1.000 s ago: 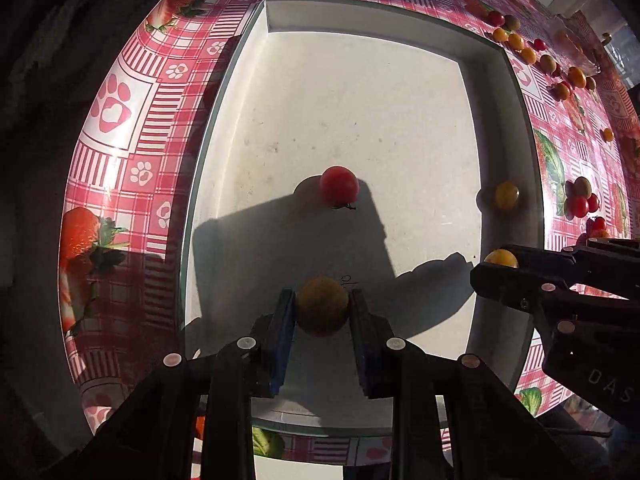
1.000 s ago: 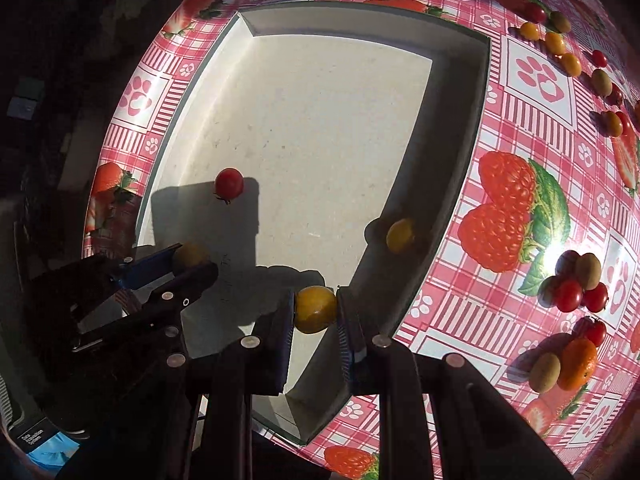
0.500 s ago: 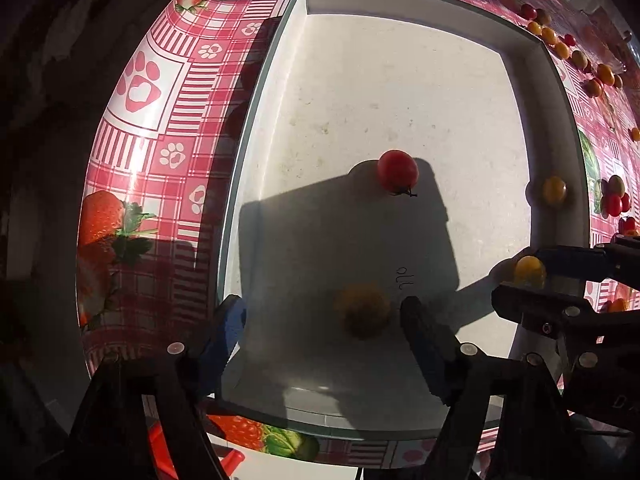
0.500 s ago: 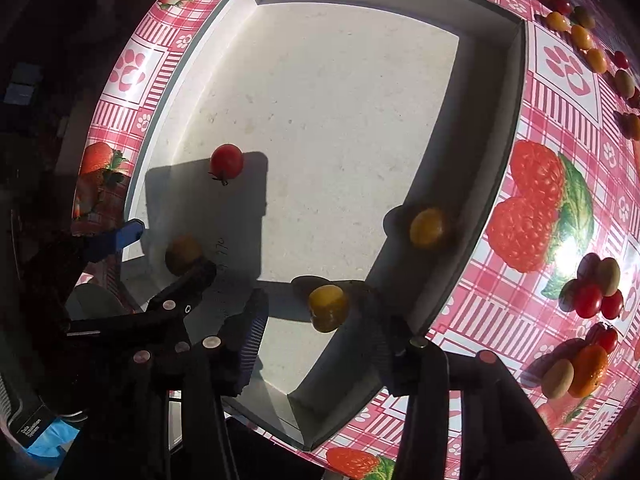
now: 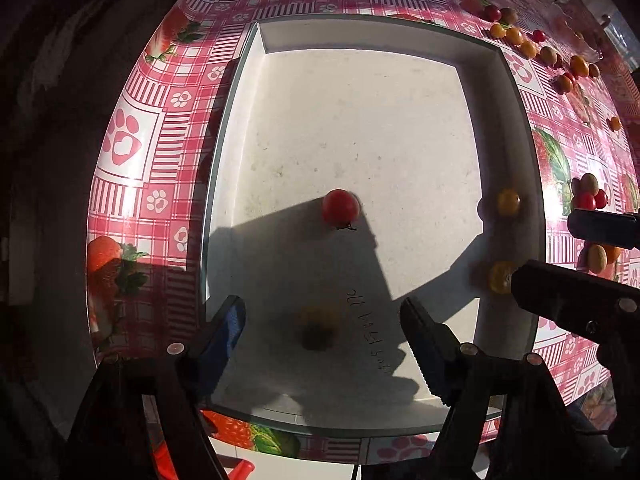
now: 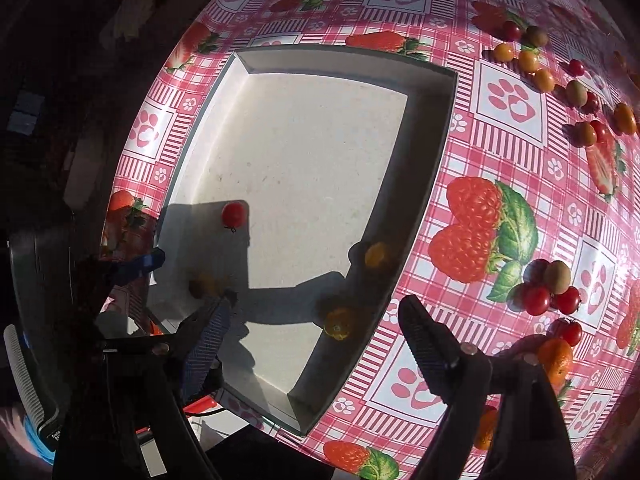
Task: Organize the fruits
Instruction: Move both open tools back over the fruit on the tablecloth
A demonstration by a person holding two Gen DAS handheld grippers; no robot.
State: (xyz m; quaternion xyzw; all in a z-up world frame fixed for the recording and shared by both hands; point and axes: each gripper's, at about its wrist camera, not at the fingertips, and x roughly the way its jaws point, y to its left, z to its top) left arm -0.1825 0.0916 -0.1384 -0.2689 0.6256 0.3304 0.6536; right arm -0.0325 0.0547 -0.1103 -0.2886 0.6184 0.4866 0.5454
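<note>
1. inside the white tray (image 5: 512, 80), four small fruits are lying on the floor: a red tomato (image 5: 341, 207) near the middle, a yellow fruit (image 5: 508, 201) by the right wall, a second yellow fruit (image 6: 338, 323) near the right front, and a dark yellow fruit (image 5: 318, 326) in the shadow at the front.

2. the left gripper (image 5: 322, 334) is standing wide apart and is holding nothing; the dark yellow fruit is lying free on the tray floor, just ahead and between its two fingers.

3. the right gripper (image 6: 312, 338) is also spread wide and empty; the second yellow fruit is lying just ahead of it, a little toward its right finger, close to the tray wall.

4. the relation that matters for the next move, i judge: the fruits still to be sorted are lying on the checked tablecloth (image 6: 516, 104) to the right of the tray. a cluster of red and brown fruits (image 6: 548, 286) is sitting beyond the right finger of the right gripper, so the right hand is the nearer one. these fruits are round, so no long axis is guiding the grasp.

5. compared with one second ago: then both grippers were clamped on a yellow fruit each; half a second ago both were already opening; now both fruits are resting in the tray and the grippers are sitting higher and further back.
</note>
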